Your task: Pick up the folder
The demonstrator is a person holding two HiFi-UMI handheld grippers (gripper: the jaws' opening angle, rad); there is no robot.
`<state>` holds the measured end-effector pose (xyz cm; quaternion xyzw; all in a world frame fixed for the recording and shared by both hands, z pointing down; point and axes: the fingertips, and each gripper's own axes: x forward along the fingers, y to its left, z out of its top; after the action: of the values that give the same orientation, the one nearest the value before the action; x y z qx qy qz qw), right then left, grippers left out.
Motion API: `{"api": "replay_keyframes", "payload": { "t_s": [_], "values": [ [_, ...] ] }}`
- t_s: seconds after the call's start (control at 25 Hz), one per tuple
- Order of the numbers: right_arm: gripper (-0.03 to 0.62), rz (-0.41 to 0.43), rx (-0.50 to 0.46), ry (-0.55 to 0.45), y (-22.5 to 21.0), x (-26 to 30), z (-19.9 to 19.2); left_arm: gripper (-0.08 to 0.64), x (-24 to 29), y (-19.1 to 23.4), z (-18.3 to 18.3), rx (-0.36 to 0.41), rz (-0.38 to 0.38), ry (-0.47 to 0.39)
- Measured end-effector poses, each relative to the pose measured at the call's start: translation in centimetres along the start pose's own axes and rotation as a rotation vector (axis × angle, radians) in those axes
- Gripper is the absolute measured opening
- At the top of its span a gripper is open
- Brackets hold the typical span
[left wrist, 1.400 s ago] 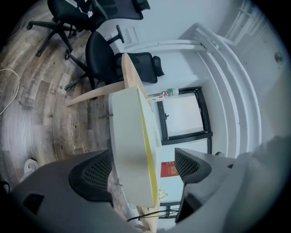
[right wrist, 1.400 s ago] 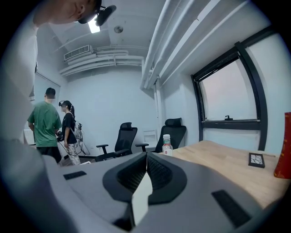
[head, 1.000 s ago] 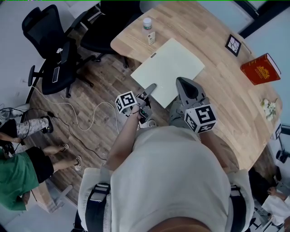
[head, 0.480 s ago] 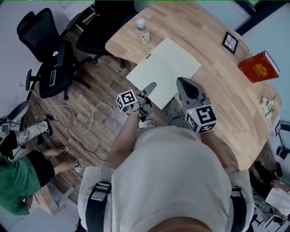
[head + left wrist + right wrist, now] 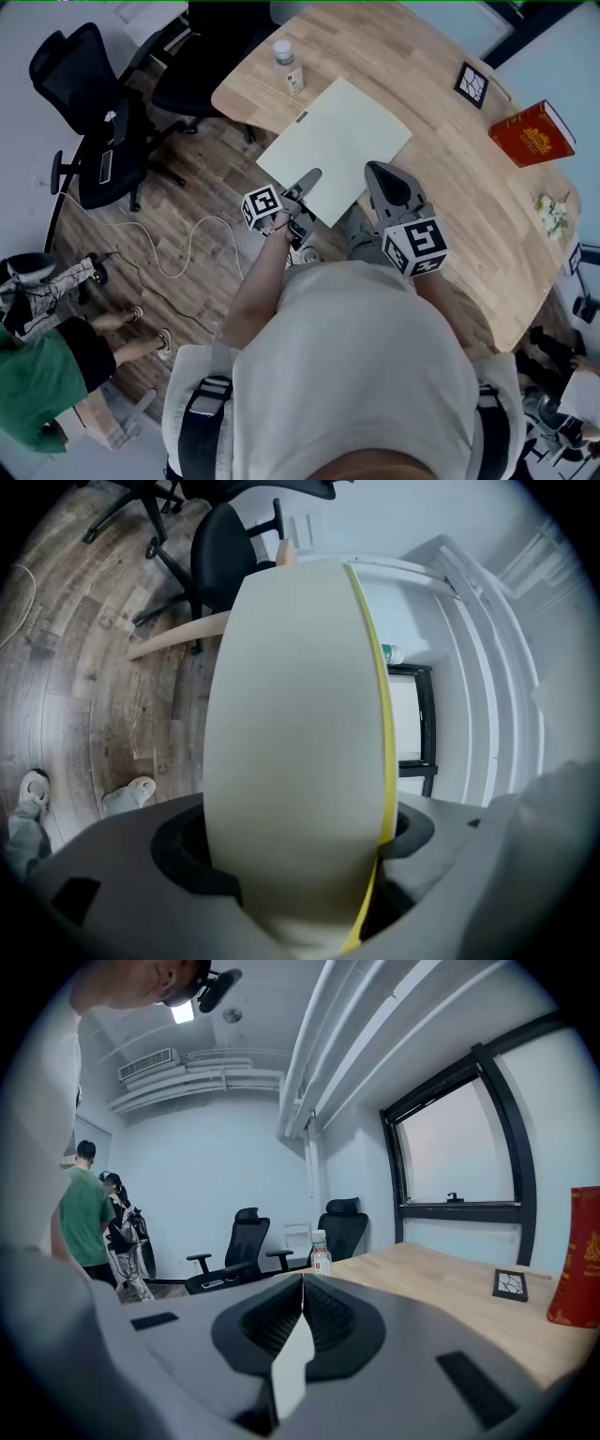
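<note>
A pale cream folder (image 5: 337, 136) lies flat over the near edge of the wooden table (image 5: 450, 187), its left corner out above the floor. My left gripper (image 5: 312, 176) is shut on its near left edge. In the left gripper view the folder (image 5: 300, 714) fills the middle, with a yellow edge down its right side, clamped in the left gripper (image 5: 295, 855). My right gripper (image 5: 373, 169) is shut on the folder's near right edge. The right gripper view shows only a thin white sliver of folder (image 5: 292, 1363) pinched in the right gripper (image 5: 300, 1302).
A small bottle (image 5: 284, 58) stands at the table's far left end. A framed picture (image 5: 472, 84) and a red book (image 5: 532, 134) are at the right. Black office chairs (image 5: 94, 112) and a cable (image 5: 178, 239) occupy the floor at left, where people (image 5: 37, 375) stand.
The view has drifted, so the table and bottle sit further left in the picture. Both grippers keep their hold on the folder, which now lies slightly further from the bottle.
</note>
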<state>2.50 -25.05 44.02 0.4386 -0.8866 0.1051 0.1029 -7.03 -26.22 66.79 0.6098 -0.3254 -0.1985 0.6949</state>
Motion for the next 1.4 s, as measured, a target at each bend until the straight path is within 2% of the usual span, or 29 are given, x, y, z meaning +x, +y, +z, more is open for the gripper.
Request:
{"api": "replay_keyframes", "payload": {
  "t_s": [0.08,0.32,0.6,1.12,1.4],
  "values": [
    [0.018,0.002,-0.001,0.0,0.1,0.1,-0.1,0.414,0.0,0.0,0.0,0.008,0.001,0.0],
    [0.018,0.008,0.0,-0.002,0.5,0.1,0.0,0.337,-0.5,-1.0,-0.1,0.06,-0.028,-0.023],
    [0.018,0.003,-0.001,-0.011,1.1,-0.2,0.2,0.303,-1.1,-1.9,0.0,0.063,-0.057,-0.03],
    [0.018,-0.024,0.001,-0.033,2.0,-1.6,0.4,0.282,-2.9,-4.3,-0.3,0.025,-0.154,-0.04],
    [0.018,-0.032,0.0,-0.054,3.1,-2.7,0.5,0.282,-4.9,-6.8,-1.0,0.021,-0.237,-0.037]
  ]
}}
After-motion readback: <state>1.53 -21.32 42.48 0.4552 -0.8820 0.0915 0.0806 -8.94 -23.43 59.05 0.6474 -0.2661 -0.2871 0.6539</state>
